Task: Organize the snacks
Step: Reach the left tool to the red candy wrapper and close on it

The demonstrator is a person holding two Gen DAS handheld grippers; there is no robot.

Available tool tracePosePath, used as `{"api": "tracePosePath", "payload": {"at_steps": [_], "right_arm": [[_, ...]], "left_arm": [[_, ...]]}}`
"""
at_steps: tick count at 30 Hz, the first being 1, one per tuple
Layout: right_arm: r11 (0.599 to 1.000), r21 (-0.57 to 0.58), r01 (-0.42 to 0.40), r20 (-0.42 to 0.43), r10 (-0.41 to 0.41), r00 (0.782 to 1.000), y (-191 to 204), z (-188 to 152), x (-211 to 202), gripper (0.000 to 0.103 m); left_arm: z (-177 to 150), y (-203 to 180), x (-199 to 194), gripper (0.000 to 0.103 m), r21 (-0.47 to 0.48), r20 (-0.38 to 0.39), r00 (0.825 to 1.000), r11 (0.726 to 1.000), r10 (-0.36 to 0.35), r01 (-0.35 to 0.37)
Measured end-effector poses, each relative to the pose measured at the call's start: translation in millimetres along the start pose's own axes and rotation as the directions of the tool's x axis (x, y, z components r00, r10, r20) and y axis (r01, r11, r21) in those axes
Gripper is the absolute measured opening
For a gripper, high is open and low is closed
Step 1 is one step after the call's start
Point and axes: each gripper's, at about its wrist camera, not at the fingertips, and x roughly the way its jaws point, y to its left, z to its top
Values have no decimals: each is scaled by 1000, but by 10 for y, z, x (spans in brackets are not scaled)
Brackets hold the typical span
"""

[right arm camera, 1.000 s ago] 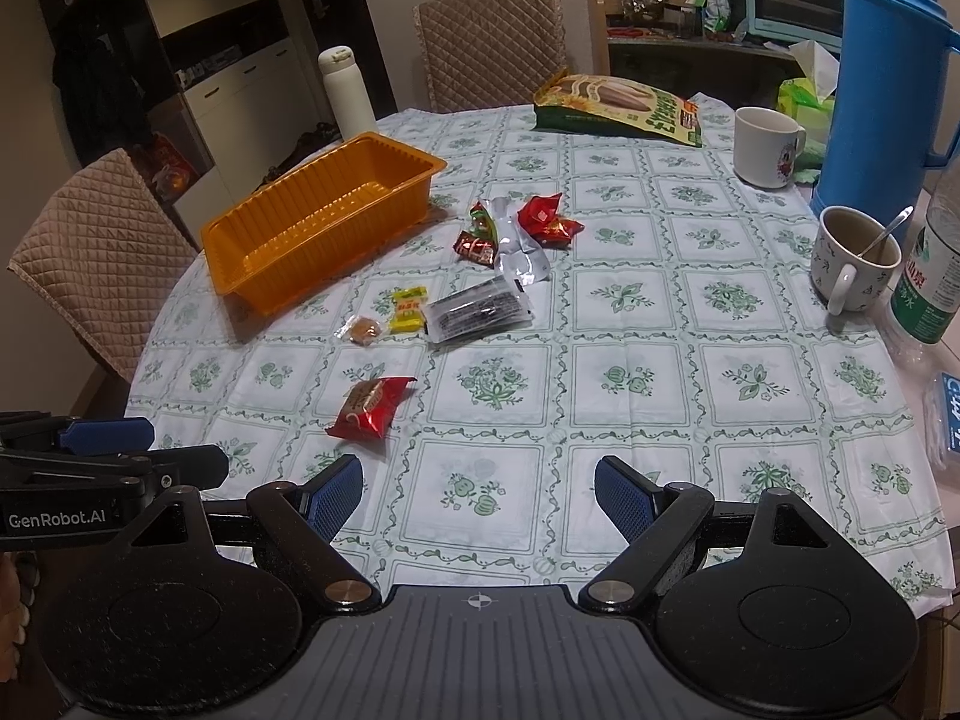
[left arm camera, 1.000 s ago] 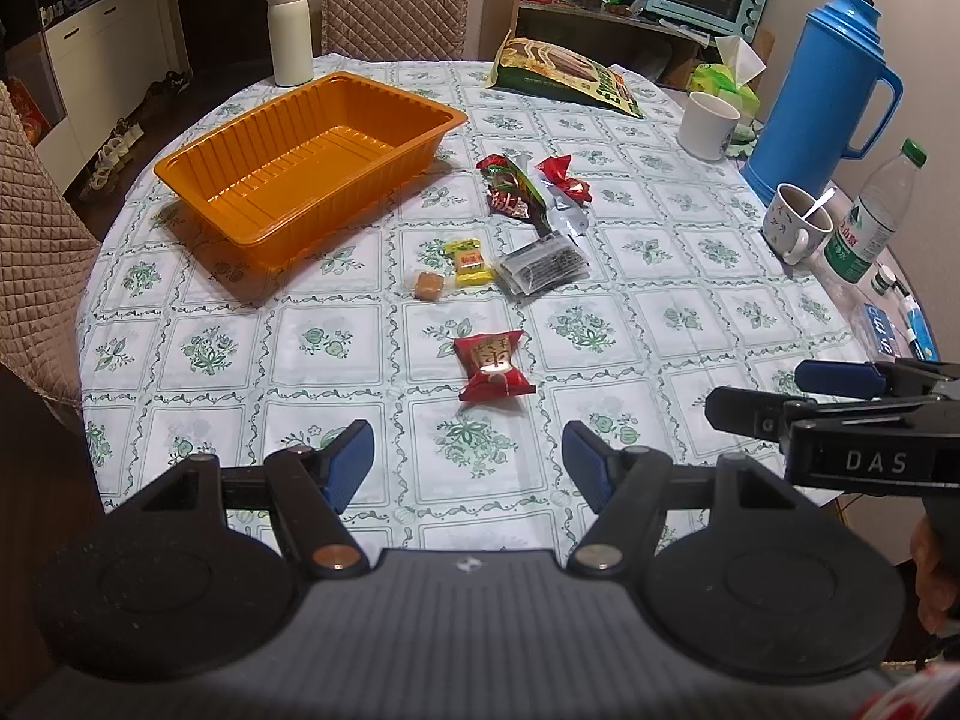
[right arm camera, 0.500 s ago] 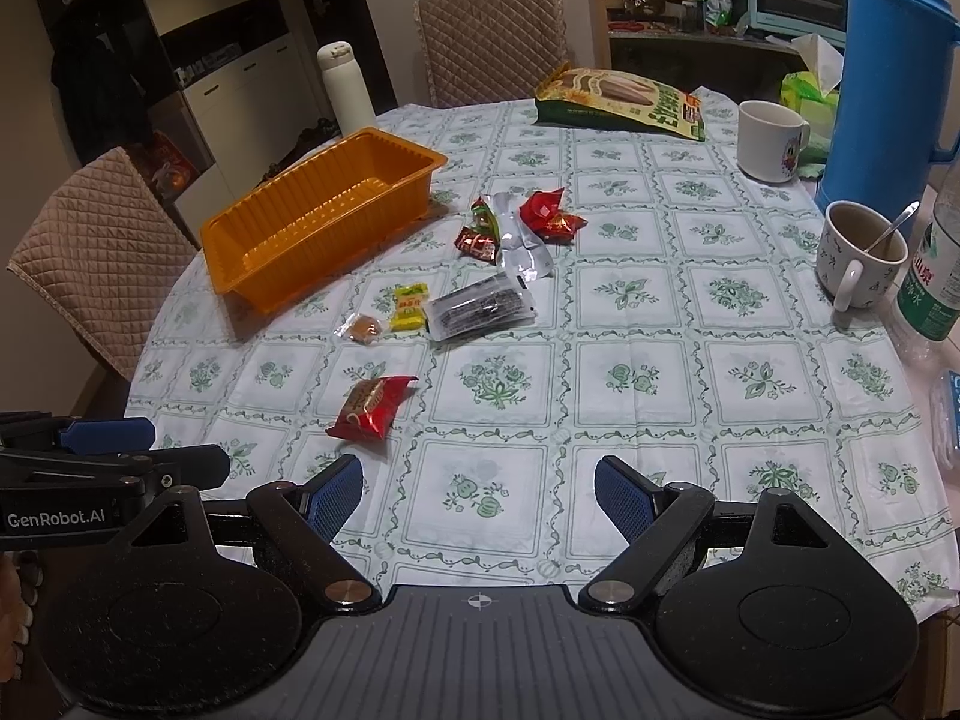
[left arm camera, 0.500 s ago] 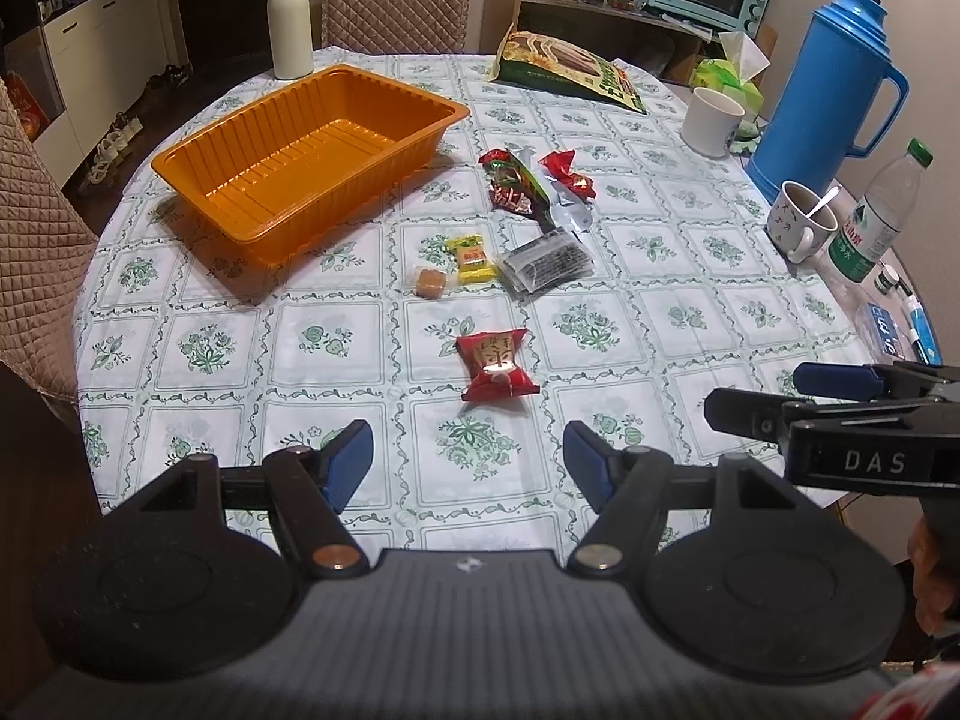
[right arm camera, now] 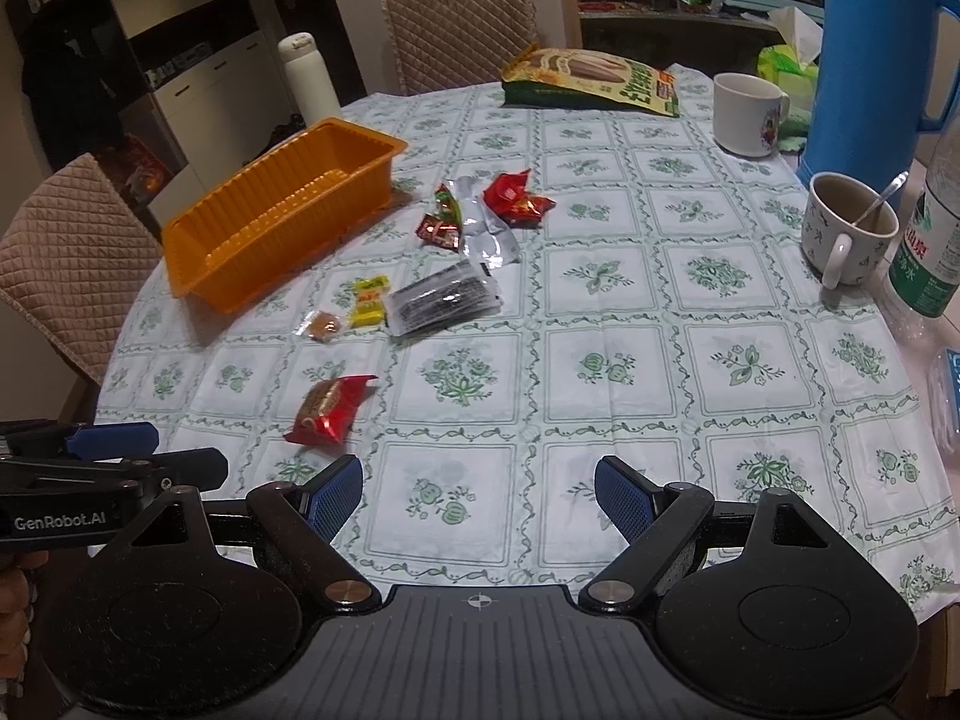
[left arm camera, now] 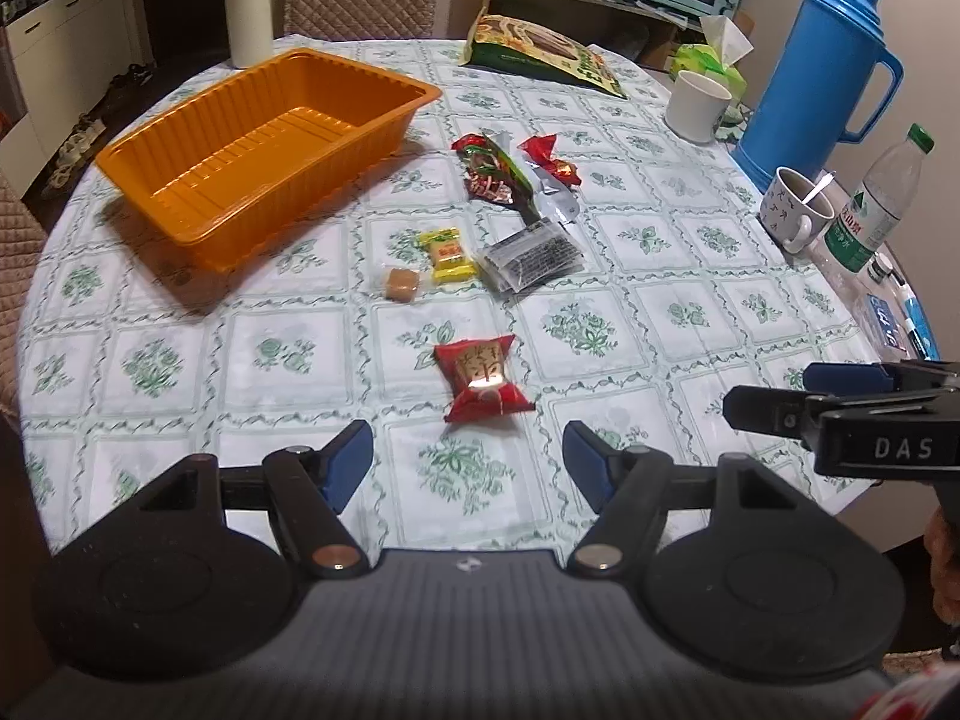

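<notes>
Warm indoor light falls on my table [left arm camera: 600,324] from above; a glare spot shines on the near red snack packet [left arm camera: 483,381]. Far room stays dim. Fisheye bends the edges; corners go black.

Open cloth is seen on the near half of the counter [left arm camera: 288,360], broken only by a red snack packet [left arm camera: 480,381] lying just ahead of the left gripper [left arm camera: 468,462]. Beyond it, a cluster of small wrapped snacks [left arm camera: 510,222] is spread across the middle, with bare cloth left between it and the orange tray [left arm camera: 264,150] on the left. The tray's interior is unobstructed from above. The right edge is crowded by a blue thermos [right arm camera: 870,60], a mug with a spoon [right arm camera: 849,228], a water bottle [right arm camera: 930,240] and a white mug [right arm camera: 747,114]. A wide bare strip is left in front of the right gripper [right arm camera: 480,495].
</notes>
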Motion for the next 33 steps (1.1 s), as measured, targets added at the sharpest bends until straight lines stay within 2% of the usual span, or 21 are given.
{"api": "tracePosePath", "payload": {"at_steps": [4, 8, 16, 20, 22, 24, 26, 28, 29, 33], "right_arm": [[1000, 15, 14, -11, -13, 1000, -52, 25, 71, 84], [999, 32, 24, -22, -24, 999, -104, 53, 153, 84], [997, 62, 41, -41, -39, 998, -212, 115, 290, 84], [996, 76, 50, -55, -46, 997, -257, 143, 353, 84], [995, 82, 53, -59, -48, 997, -279, 159, 375, 84], [995, 86, 56, -63, -50, 997, -297, 175, 392, 84], [994, 91, 57, -66, -51, 997, -310, 190, 418, 84], [994, 95, 57, -71, -51, 996, -323, 202, 440, 84], [994, 97, 57, -73, -50, 996, -325, 206, 453, 84], [994, 99, 54, -81, -46, 996, -318, 235, 512, 84]], "left_arm": [[63, -2, 151, 67, 21, 2, 1000, 1000, -3, 3], [123, -20, 314, 60, 34, 0, 1000, 999, -11, 11], [250, -43, 663, 60, 37, -21, 999, 999, -24, 25], [294, -56, 831, 49, 45, -53, 998, 999, -23, 26], [303, -43, 892, 48, 37, -69, 997, 999, -25, 28], [310, -23, 956, 41, 34, -90, 996, 999, -25, 29], [307, -3, 1001, 41, 26, -103, 994, 999, -31, 34], [302, 11, 1037, 35, 24, -112, 993, 999, -39, 42], [298, 16, 1050, 27, 23, -114, 993, 999, -41, 44], [299, 48, 1053, 23, 25, -104, 994, 999, -39, 42]]}}
